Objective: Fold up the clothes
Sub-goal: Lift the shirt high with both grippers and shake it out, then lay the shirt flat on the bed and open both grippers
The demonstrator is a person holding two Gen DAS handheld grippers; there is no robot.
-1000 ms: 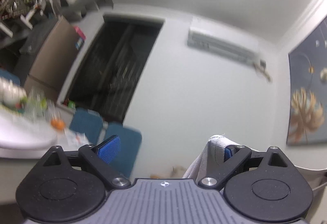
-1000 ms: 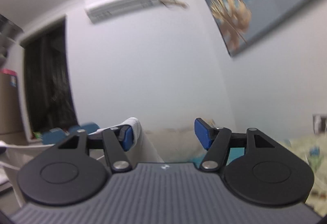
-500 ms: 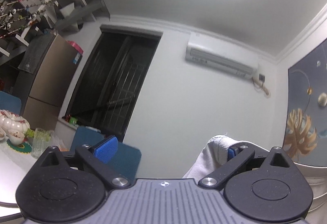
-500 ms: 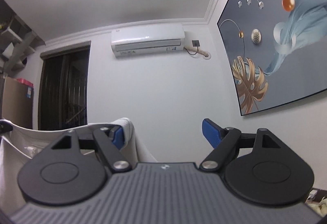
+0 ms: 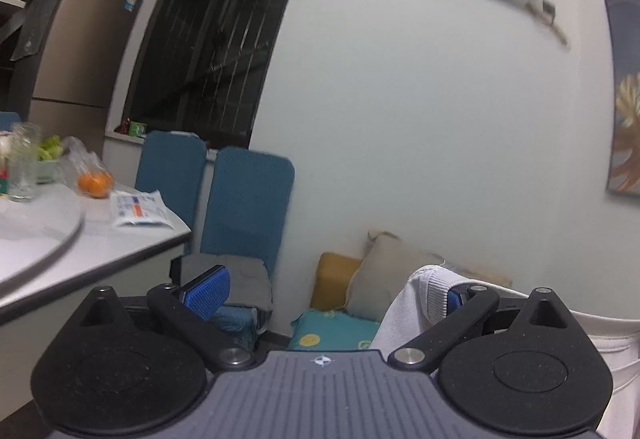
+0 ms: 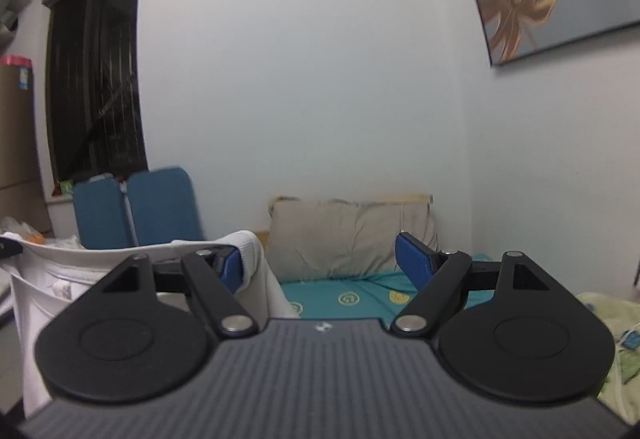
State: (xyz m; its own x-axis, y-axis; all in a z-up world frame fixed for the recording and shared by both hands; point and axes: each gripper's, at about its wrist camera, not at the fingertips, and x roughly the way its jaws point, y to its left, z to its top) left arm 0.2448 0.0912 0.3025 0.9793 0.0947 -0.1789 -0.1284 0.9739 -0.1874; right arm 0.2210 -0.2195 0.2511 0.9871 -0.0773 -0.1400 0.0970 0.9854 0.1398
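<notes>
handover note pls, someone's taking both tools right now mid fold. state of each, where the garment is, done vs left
Left tool: wide open; the white garment is draped over its right finger, not pinched.
Right tool: wide open; the same garment's ribbed edge hangs over its left finger.
Garment: stretched in the air between the two tools, above the teal bed, grey pillow behind.
Done: garment lifted and spread.
Left: no fold visible yet. Probably lay it flat on the bed, then fold. Keep the tools apart or it may slip off.

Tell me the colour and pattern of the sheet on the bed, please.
The bed sheet is teal with small round yellow and white symbols; the right wrist view shows it best.
</notes>
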